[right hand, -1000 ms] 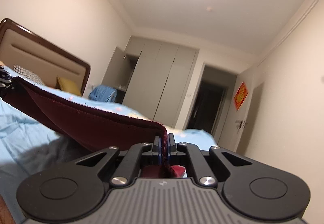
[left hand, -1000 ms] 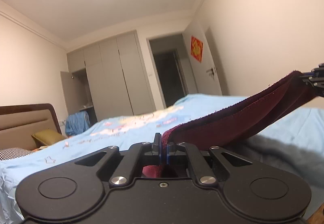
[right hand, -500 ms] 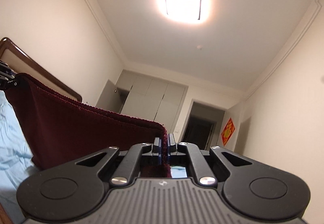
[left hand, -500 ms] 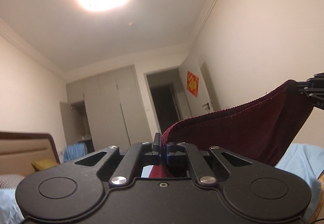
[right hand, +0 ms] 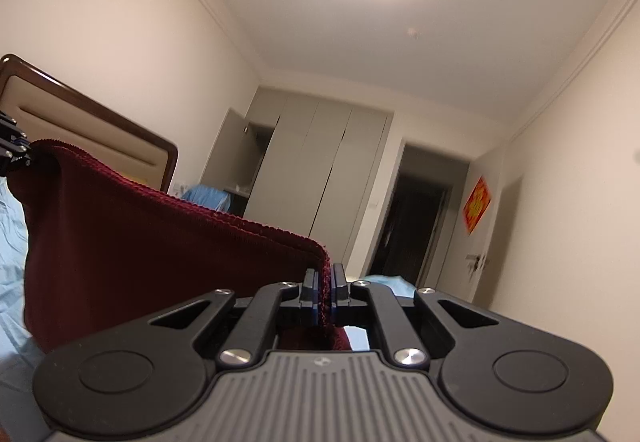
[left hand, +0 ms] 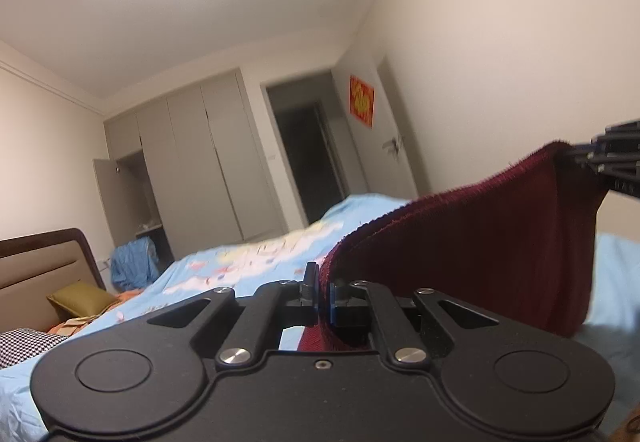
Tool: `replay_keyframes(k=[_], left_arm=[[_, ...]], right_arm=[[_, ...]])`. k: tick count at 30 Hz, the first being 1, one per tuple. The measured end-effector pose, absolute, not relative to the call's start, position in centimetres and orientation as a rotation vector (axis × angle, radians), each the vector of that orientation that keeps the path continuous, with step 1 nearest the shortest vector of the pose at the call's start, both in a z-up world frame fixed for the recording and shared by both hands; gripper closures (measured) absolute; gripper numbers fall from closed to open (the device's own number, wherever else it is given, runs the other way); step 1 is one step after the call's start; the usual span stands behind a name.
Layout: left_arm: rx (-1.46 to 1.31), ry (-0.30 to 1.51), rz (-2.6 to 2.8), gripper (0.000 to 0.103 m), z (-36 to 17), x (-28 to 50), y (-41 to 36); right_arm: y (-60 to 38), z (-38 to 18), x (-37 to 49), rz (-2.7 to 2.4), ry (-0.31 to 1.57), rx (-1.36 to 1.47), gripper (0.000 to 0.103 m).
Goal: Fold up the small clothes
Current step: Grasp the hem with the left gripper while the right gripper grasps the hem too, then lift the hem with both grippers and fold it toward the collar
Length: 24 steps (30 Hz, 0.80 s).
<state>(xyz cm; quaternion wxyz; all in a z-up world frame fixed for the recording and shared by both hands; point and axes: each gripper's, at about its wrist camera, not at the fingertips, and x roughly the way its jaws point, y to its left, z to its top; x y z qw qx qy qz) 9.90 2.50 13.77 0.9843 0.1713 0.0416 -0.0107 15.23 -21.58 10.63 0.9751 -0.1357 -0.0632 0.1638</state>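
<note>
A dark red knitted garment (left hand: 472, 242) hangs stretched in the air between my two grippers, above the bed. My left gripper (left hand: 323, 292) is shut on one top corner of it; the cloth runs up and right to my right gripper (left hand: 592, 158), seen at the frame's right edge. In the right wrist view my right gripper (right hand: 325, 296) is shut on the other top corner of the dark red garment (right hand: 140, 242), which spans left to my left gripper (right hand: 18, 152). The lower part of the garment hangs down out of sight.
A bed with a light blue printed cover (left hand: 248, 262) lies below. Its brown headboard (left hand: 44, 274) is at the left, with a yellow pillow (left hand: 78, 298) and a checked one (left hand: 24, 342). Grey wardrobes (left hand: 200, 170) and a dark doorway (left hand: 308, 154) stand beyond.
Both grippers rose and tilted up with the garment, lifting it off the bed to hang between them. Now both views have tilted back down and the bed shows again.
</note>
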Motion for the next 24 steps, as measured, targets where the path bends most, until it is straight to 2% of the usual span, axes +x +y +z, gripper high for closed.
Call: replay_keyframes(k=[5, 14, 24], left_arm=[[0.404, 0.185, 0.001, 0.098, 12.8, 17.5, 3.9], [0.296, 0.43, 0.02, 0.098, 8.9, 30.5, 8.4], [0.251, 0.577, 0.034, 0.098, 3.4, 36.4, 10.7]], right_arm=[[-19.9, 10.7, 22.4, 0.346, -0.044, -0.323, 0.097], [-15.1, 7.0, 33.6, 0.372, 0.098, -0.426, 0.097], [-12.1, 1.1, 40.7, 0.414, 0.233, -0.449, 0.097]])
